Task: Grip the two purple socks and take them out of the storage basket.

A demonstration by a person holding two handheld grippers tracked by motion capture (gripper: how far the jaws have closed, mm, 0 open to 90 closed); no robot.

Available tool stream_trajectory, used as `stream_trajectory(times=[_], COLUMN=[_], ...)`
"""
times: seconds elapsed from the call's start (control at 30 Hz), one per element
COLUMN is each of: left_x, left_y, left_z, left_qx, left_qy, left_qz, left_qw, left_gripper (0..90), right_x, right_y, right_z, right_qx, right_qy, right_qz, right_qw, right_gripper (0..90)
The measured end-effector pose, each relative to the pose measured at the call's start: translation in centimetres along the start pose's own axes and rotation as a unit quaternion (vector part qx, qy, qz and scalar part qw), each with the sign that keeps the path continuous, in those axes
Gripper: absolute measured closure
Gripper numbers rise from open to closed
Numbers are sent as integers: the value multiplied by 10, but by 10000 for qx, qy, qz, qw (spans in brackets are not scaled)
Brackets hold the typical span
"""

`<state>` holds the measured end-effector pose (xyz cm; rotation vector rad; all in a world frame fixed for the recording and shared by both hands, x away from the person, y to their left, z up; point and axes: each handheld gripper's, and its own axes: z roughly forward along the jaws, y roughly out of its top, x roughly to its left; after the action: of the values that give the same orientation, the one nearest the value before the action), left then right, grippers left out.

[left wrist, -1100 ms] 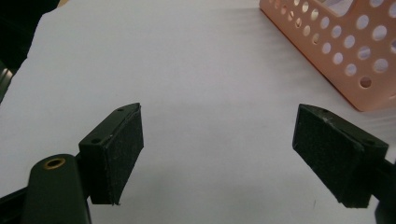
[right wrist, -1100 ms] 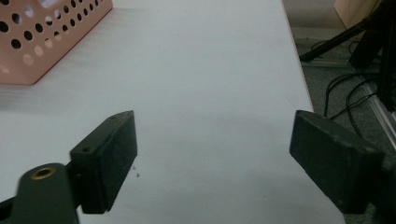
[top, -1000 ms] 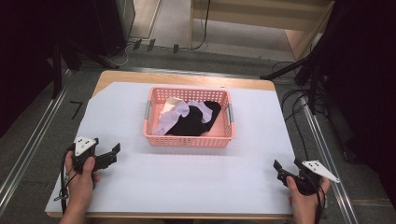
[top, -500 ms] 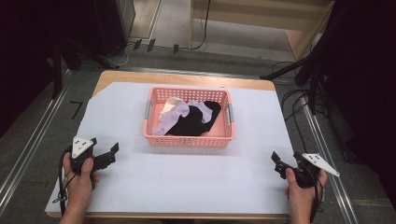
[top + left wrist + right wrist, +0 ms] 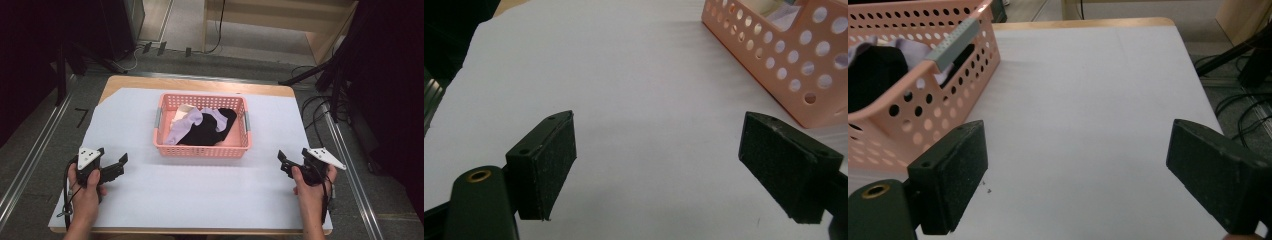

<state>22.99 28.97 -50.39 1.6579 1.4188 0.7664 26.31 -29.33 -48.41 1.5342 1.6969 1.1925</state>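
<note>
We see the left claw (image 5: 116, 165) near the front left part of the table (image 5: 210, 195), held in a hand (image 5: 86, 187), and its jaws stand wide apart with nothing between them. In the left gripper view, the two black pads (image 5: 546, 160) are spread over the bare white sheet (image 5: 624, 100), and a corner of the pink basket (image 5: 784, 65) appears at the upper right, near but not touching.

The right claw (image 5: 284, 162) is at the front right part of the table, held in the other hand (image 5: 310, 187), and it is also spread open and holds nothing. In the right gripper view, its pads (image 5: 955, 175) frame the white sheet, and the pink basket with a grey handle (image 5: 950, 42) is at the upper left, just beside the left pad in the picture.

The pink basket (image 5: 200, 148) stands in the middle of the table, between the two claws and farther back from them. Inside it we see a black cloth (image 5: 205, 132), a light purple cloth (image 5: 187, 122) lying partly over it, and a small cream-coloured piece (image 5: 181, 111) at the back left. Around the table there are metal rails (image 5: 30, 160) and cables (image 5: 315, 112) on the floor.
</note>
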Motion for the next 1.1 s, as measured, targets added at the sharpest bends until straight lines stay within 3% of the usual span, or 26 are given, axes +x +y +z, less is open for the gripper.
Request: stream_trajectory(times=[0.27,1.1], left_x=[-1,0], left_y=[0,0], left_z=[1,1], left_qx=[12,19], left_qy=[11,-22], left_qz=[11,23], left_qw=[10000,10000], left_gripper=[161,161], right_x=[23,77], right_y=[24,75], right_z=[20,66], right_qx=[9,24], right_qy=[178,477], right_qz=[-173,-284], right_qw=[9997,9985], right_gripper=[94,113])
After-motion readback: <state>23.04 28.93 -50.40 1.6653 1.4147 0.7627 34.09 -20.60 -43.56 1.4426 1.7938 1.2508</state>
